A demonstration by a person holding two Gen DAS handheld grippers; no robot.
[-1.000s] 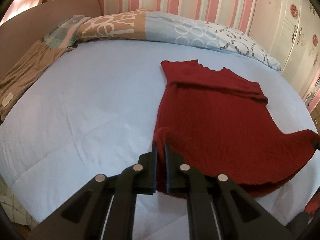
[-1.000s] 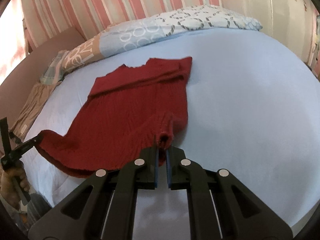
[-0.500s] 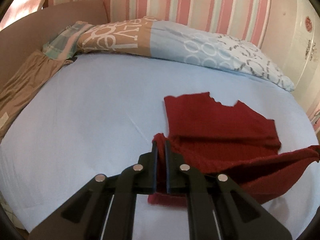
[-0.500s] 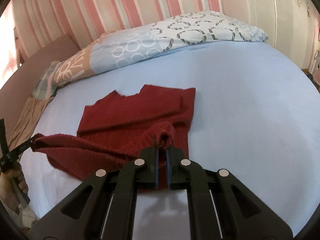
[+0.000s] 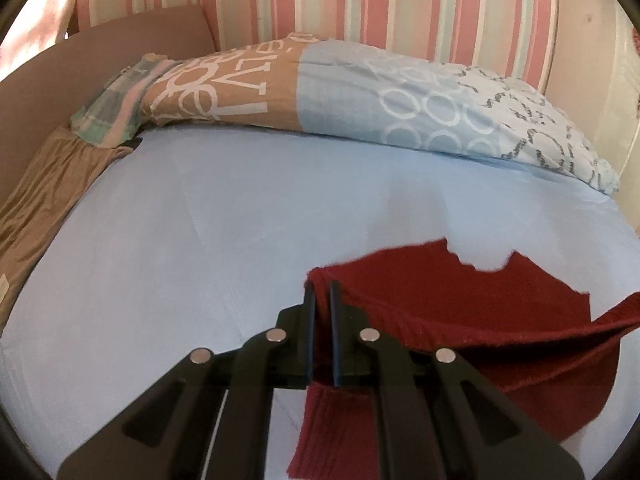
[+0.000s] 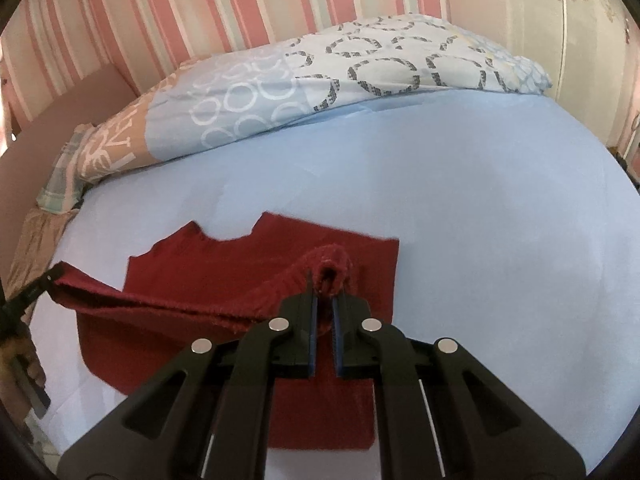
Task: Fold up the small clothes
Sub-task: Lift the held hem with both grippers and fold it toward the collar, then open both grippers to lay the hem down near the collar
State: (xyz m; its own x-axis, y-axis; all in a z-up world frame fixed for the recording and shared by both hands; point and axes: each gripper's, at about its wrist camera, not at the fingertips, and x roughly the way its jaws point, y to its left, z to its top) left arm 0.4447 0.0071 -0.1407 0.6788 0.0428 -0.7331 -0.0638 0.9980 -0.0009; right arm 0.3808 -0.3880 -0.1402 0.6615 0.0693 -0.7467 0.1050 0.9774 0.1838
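A dark red knit top lies on the light blue bed sheet, its neckline toward the pillows. My left gripper is shut on the left corner of its hem, lifted and carried toward the neckline. My right gripper is shut on the other hem corner of the red top. The hem stretches taut between both grippers above the lower layer. The left gripper also shows at the left edge of the right wrist view, held by a hand.
A long patterned pillow lies across the head of the bed under a pink striped wall. A brown garment and a checked cloth lie at the left edge by the headboard. A white wardrobe stands on the right.
Both grippers have carried the hem up and forward toward the neckline, doubling the lower half of the red top over the upper half.
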